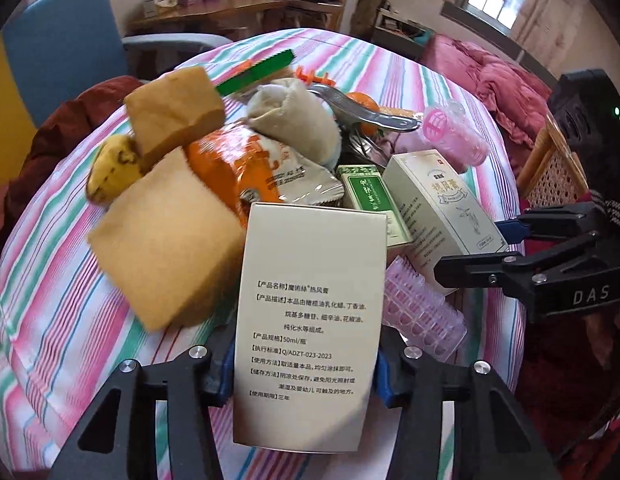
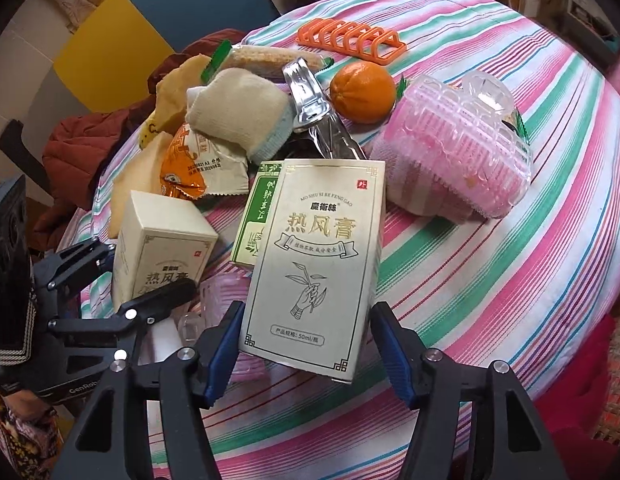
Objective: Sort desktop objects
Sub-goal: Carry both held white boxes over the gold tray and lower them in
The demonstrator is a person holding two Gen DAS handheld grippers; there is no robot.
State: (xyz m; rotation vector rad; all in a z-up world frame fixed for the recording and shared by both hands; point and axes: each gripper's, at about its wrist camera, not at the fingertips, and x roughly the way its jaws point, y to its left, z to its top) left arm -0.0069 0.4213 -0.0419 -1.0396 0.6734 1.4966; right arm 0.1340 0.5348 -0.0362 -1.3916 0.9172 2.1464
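A heap of small things crowds the round surface (image 2: 510, 260), which is covered in a pink, green and white striped cloth. At the far left lie two tan spongy blocks (image 1: 165, 240) and a spotted banana (image 1: 113, 172). Right of them are a crinkled orange foil packet (image 1: 237, 168) and a soft rolled beige cloth (image 2: 237, 112). Further right come a shiny metal clip (image 2: 310, 96), a dimpled orange (image 2: 362, 92) and a pile of clear pink bristly hair rollers (image 2: 458, 152). An orange plastic rack (image 2: 350, 40) sits at the far edge, well apart from the heap.

The left tool (image 1: 305, 368) is closed to a middling width on the first carton (image 1: 310, 312). This is a smooth cream cardboard box, held upright with its printed back to the camera and a blue ribbed pad against each long edge. It stands at the near edge of the heap, with a sponge block just to its left and a pink roller (image 1: 422, 312) just to its right.

The right tool (image 2: 305, 340) holds the second carton (image 2: 318, 256). It is a matching cream box whose face shows gold characters and a line drawing of a hand with a sprig. It tilts between the pads, the left pad on its edge and the right pad at the other edge. Its far left corner overlaps a small green box (image 2: 253, 220), and the metal clip lies just beyond its far end.
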